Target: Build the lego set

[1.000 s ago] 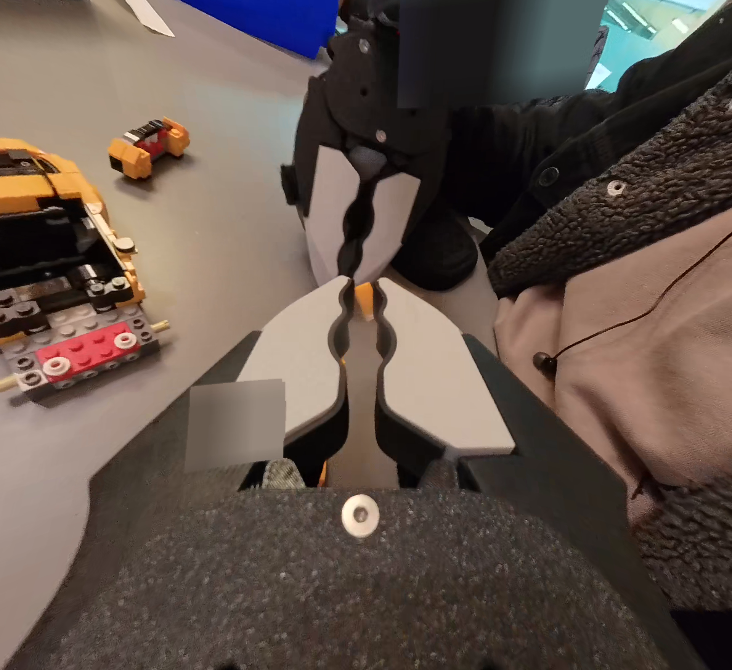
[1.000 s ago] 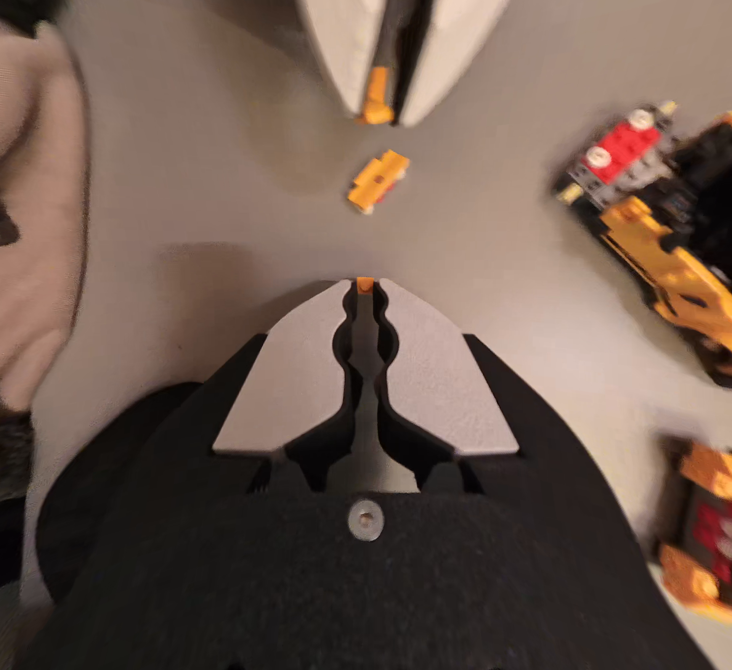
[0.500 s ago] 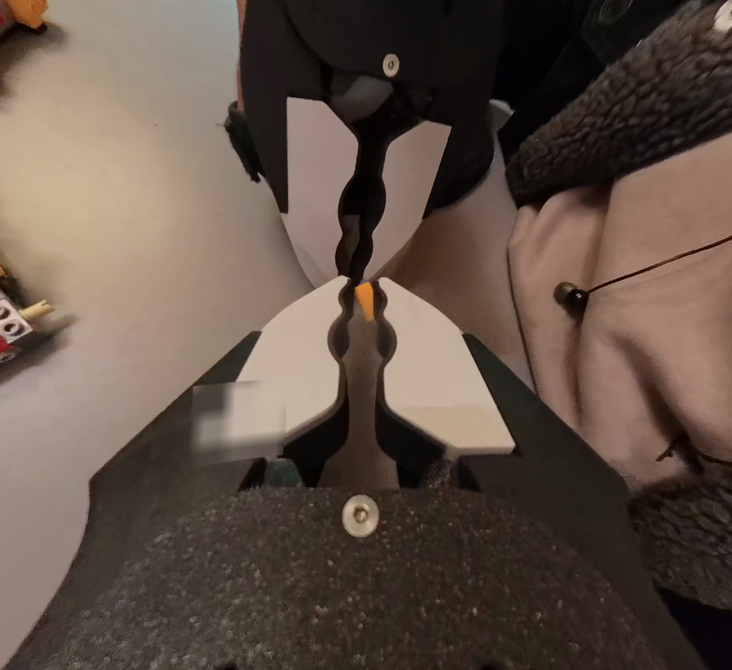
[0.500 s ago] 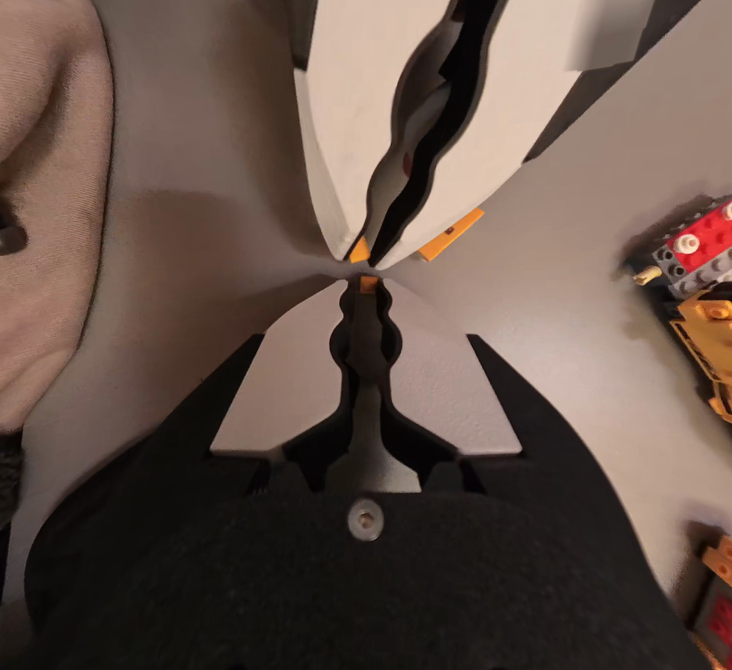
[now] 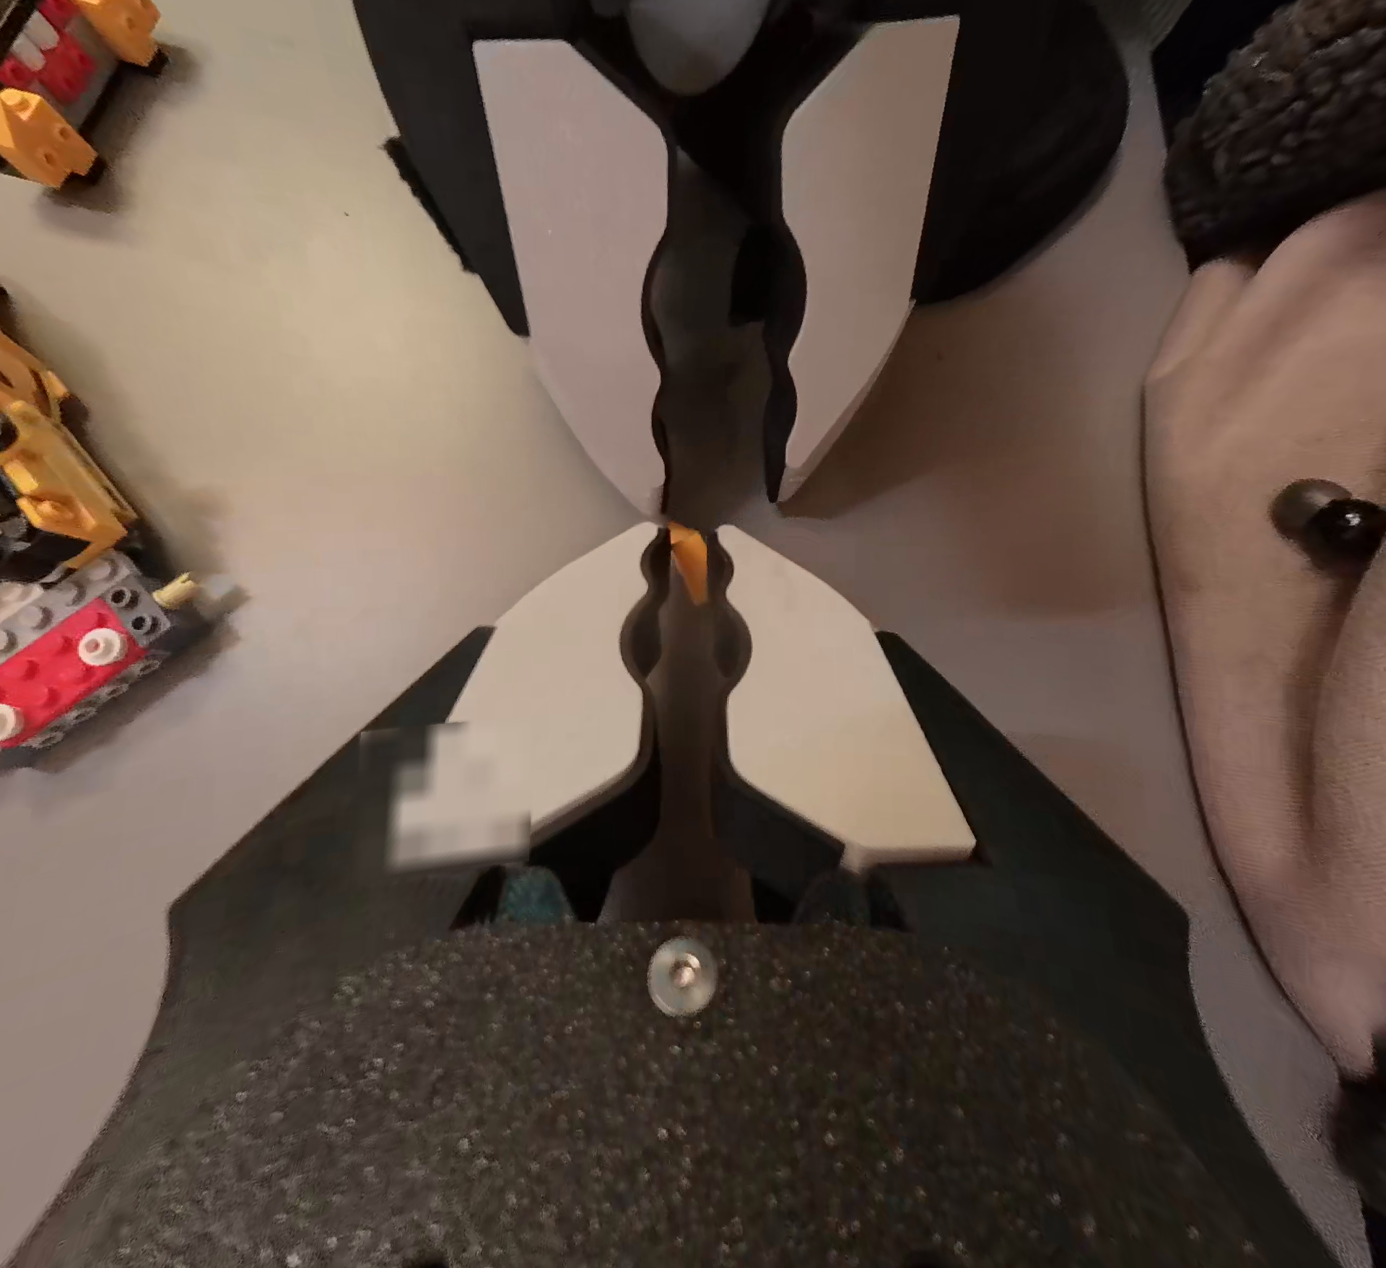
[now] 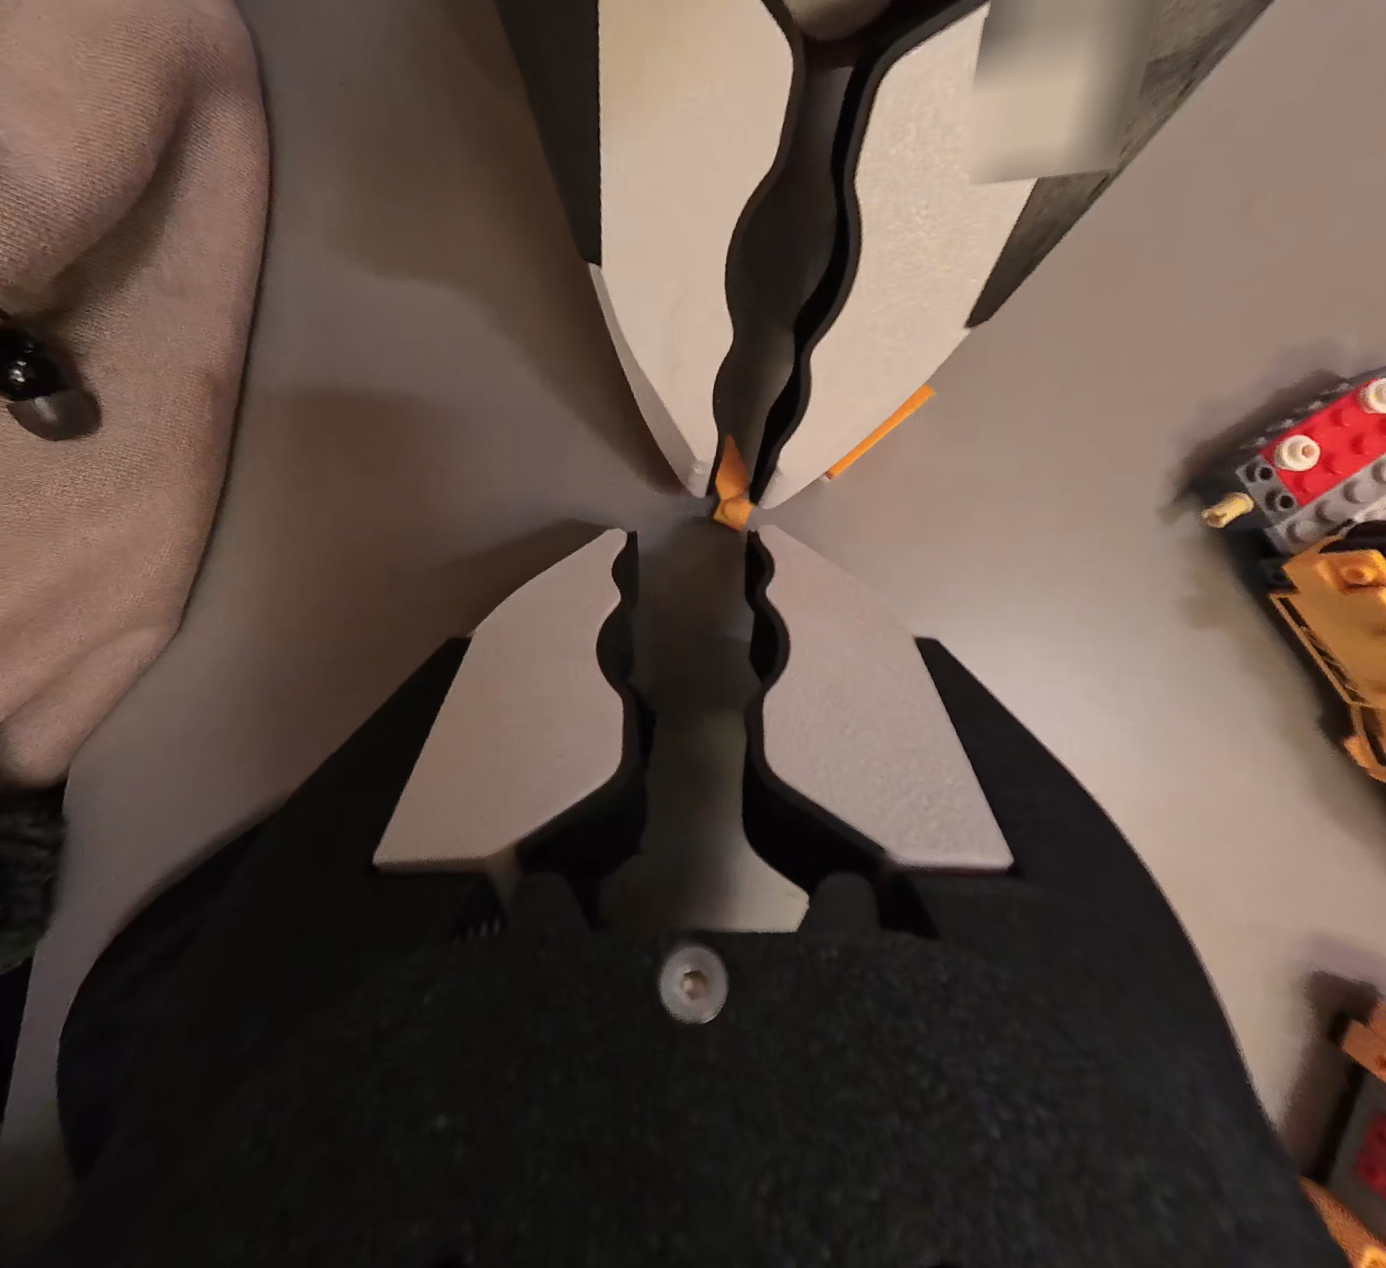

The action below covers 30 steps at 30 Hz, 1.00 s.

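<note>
- Left wrist view: the left claw [image 5: 686, 542] is pinched tight on a small orange piece [image 5: 690, 568], tip to tip with the right claw [image 5: 716, 497], likely offering it for joining. The half-built car [image 5: 52, 557] waits on the counter [image 5: 337, 370], well off to the side.
- Right wrist view: the right claw [image 6: 690, 538] stands parted and empty, level over the counter [image 6: 1050, 482]. The orange piece [image 6: 731, 490] sits just past its tips.

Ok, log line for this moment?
left gripper: shut on orange piece | right gripper: open, tips facing left's | partly built car: on table, aside
</note>
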Each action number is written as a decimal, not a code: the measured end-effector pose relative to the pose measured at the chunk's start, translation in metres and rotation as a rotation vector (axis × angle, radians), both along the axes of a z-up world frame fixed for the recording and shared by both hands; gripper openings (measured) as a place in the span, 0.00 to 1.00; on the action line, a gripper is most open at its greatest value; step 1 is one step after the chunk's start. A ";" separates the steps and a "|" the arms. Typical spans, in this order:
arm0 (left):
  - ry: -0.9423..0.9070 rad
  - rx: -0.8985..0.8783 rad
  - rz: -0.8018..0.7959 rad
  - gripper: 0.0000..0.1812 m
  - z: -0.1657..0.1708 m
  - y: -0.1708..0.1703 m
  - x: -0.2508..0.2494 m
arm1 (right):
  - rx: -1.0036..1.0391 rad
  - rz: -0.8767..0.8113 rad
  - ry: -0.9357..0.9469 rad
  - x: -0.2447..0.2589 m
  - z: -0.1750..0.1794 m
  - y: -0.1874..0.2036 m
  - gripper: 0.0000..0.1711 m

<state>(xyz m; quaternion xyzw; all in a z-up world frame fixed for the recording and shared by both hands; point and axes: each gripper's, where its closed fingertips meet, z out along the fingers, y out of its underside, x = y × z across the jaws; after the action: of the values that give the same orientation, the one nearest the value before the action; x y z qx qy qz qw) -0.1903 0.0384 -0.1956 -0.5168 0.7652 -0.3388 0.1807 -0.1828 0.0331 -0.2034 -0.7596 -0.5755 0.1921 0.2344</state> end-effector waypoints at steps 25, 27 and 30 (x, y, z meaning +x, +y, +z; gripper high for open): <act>0.050 0.143 -0.099 0.10 -0.003 0.000 -0.008 | 0.031 -0.073 0.029 0.029 0.001 -0.004 0.15; 0.037 0.144 -0.096 0.10 -0.004 -0.001 -0.009 | 0.035 -0.075 0.027 0.029 0.001 -0.003 0.15; 0.019 0.146 -0.095 0.09 -0.003 -0.002 -0.010 | 0.039 -0.076 0.026 0.029 0.001 -0.003 0.14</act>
<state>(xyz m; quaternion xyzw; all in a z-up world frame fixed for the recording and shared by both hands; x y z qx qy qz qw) -0.2003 0.0361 -0.1982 -0.4688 0.8132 -0.2850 0.1943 -0.1538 0.0301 -0.2023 -0.7735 -0.5470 0.1815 0.2637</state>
